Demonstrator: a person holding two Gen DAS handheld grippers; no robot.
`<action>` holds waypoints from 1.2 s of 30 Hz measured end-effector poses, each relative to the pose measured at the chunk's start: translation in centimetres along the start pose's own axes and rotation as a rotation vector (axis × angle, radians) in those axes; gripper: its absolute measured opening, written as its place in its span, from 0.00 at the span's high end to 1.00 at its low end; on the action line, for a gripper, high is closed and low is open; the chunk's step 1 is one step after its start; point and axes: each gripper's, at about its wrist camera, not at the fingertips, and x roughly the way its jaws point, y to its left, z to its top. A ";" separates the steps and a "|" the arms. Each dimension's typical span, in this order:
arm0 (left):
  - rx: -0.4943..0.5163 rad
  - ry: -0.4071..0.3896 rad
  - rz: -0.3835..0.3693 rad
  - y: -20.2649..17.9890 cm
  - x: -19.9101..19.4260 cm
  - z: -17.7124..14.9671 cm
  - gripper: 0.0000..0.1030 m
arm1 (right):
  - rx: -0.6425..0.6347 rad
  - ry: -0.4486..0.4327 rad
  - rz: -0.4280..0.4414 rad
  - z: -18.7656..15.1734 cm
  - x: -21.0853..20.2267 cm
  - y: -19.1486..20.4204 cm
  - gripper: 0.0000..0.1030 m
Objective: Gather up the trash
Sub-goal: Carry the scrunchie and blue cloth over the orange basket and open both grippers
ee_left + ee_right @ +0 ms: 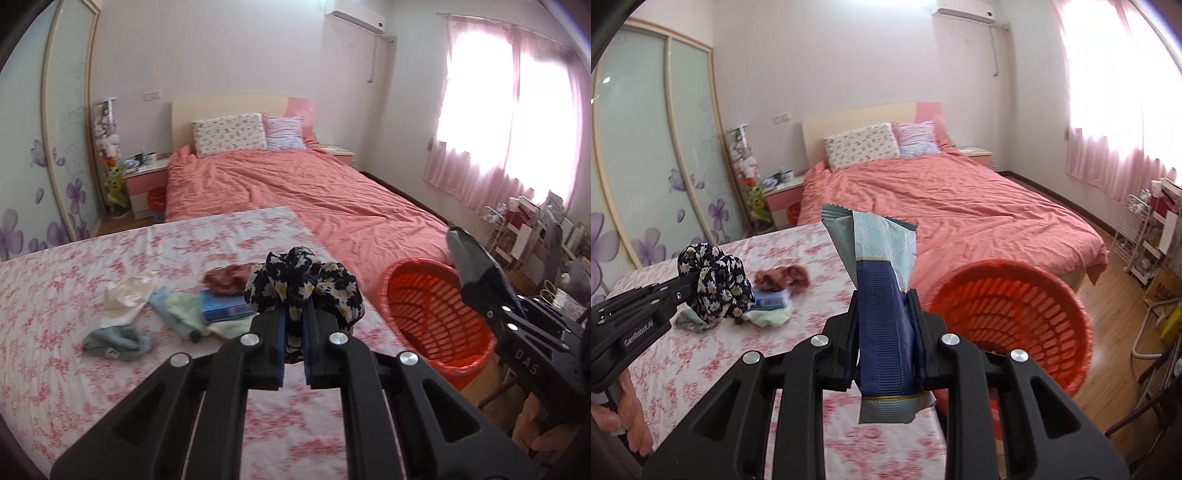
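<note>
Bed: lying beyond the orange basket.
Bench: sitting left of the basket, carrying scattered cloths and a blue box.
Orange basket: tilting at the bench's right edge.
Left gripper: clamping tight on a black floral cloth, left of the basket.
Right gripper: pinching a blue-and-teal wrapper just beside the basket.

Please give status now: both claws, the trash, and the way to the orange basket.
Left claw shut on floral cloth. Right claw shut on snack wrapper. Orange basket just right of wrapper, path clear.
</note>
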 end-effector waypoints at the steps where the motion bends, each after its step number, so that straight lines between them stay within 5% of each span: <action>1: 0.005 0.000 -0.022 -0.9 0.2 0.2 0.92 | 0.010 -0.006 -0.012 0.1 -0.1 -0.8 0.77; 10: 0.060 0.030 -0.200 -9.2 4.1 0.8 0.92 | 0.120 -0.017 -0.085 0.6 0.7 -7.8 0.77; 19: 0.124 0.108 -0.297 -15.6 10.9 0.6 0.90 | 0.232 0.024 -0.068 0.3 4.2 -13.1 0.76; 22: 0.131 0.147 -0.295 -16.8 13.3 0.0 0.84 | 0.260 0.048 -0.052 -0.1 5.4 -14.4 0.69; 26: 0.125 0.184 -0.267 -16.2 15.5 -0.9 0.64 | 0.274 0.074 -0.063 -0.9 6.7 -15.3 0.49; 36: 0.092 0.196 -0.142 -11.2 15.9 -2.0 0.53 | 0.192 0.081 -0.133 -1.2 6.6 -14.9 0.29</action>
